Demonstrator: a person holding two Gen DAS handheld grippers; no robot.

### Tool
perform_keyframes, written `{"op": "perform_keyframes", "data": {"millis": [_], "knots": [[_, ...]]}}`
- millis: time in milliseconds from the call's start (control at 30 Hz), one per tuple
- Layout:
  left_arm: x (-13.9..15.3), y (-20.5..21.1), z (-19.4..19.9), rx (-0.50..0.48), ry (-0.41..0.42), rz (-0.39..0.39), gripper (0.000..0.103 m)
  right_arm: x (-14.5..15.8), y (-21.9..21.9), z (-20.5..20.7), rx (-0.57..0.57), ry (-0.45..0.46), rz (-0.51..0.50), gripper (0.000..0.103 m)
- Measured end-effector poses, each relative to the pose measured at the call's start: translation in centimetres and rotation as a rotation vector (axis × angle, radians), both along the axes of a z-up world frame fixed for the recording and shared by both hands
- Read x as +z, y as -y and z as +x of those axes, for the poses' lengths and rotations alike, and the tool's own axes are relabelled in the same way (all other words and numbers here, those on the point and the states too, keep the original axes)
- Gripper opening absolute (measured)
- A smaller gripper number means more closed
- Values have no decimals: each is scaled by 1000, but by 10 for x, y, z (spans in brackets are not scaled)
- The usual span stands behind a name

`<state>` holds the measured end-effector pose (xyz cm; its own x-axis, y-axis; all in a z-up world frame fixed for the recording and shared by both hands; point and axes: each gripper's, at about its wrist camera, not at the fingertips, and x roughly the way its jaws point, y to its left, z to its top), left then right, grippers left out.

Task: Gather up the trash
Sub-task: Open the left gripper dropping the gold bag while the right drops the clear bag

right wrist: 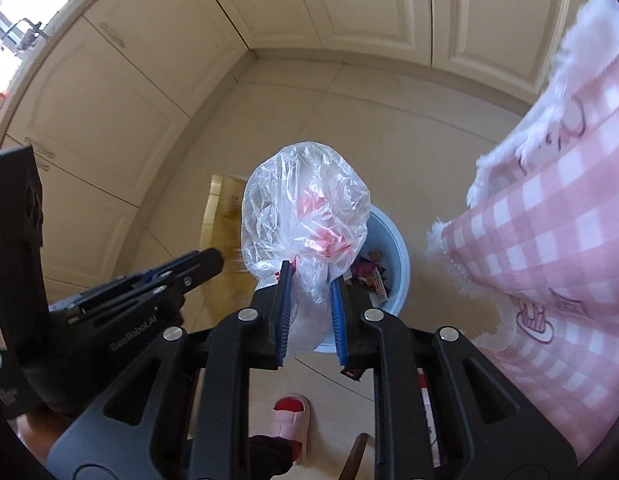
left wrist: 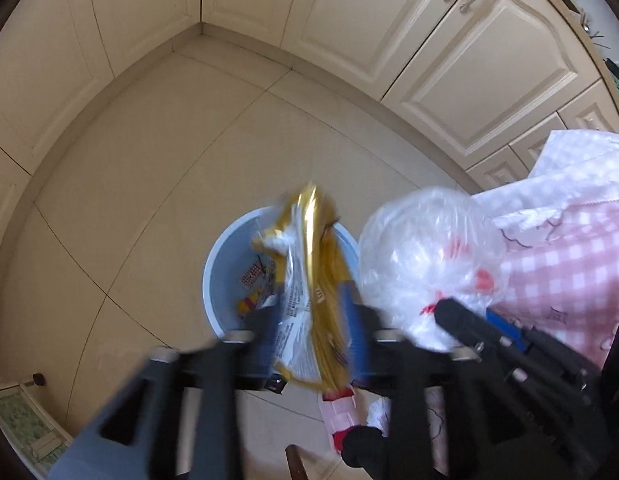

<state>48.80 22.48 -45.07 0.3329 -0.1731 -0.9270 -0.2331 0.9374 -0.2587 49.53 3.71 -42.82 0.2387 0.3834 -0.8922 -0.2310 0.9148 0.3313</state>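
Observation:
My left gripper (left wrist: pixel 309 300) is shut on a gold and white snack wrapper (left wrist: pixel 309 280) and holds it over a light blue trash bin (left wrist: pixel 217 264) that has several wrappers inside. My right gripper (right wrist: pixel 309 280) is shut on a crumpled clear plastic bag (right wrist: pixel 305 208) with red print, held above the same bin (right wrist: pixel 397 264). In the left wrist view the bag (left wrist: pixel 421 256) and the right gripper (left wrist: pixel 461 316) sit just right of the wrapper. In the right wrist view the left gripper (right wrist: pixel 205 264) shows at the left.
The bin stands on a beige tiled floor (left wrist: pixel 149 200) in a corner of cream cabinets (left wrist: pixel 449 60). A pink checked garment (right wrist: pixel 549 240) fills the right side. A pink slipper (right wrist: pixel 289 420) is below the grippers.

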Motion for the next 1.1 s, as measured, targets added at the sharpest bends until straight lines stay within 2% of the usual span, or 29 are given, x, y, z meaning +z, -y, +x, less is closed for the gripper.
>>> {"op": "perform_keyframes", "data": {"millis": [100, 400, 733, 933, 1000, 1100], "knots": [[0, -7, 1, 28, 10, 1, 47, -14, -1, 0, -3, -25, -8, 18], [-4, -37, -28, 119, -37, 6, 47, -34, -23, -4, 25, -63, -5, 18], [21, -56, -50, 148, -1, 14, 47, -15, -41, -11, 41, -25, 17, 19], [39, -59, -64, 158, 26, 11, 47, 4, -42, -10, 30, 35, 35, 33], [47, -58, -68, 155, 43, 18, 47, 15, -41, -11, 20, 61, 36, 49], [58, -57, -74, 152, 59, 21, 48, 30, -43, -14, 28, 87, 39, 49]]}}
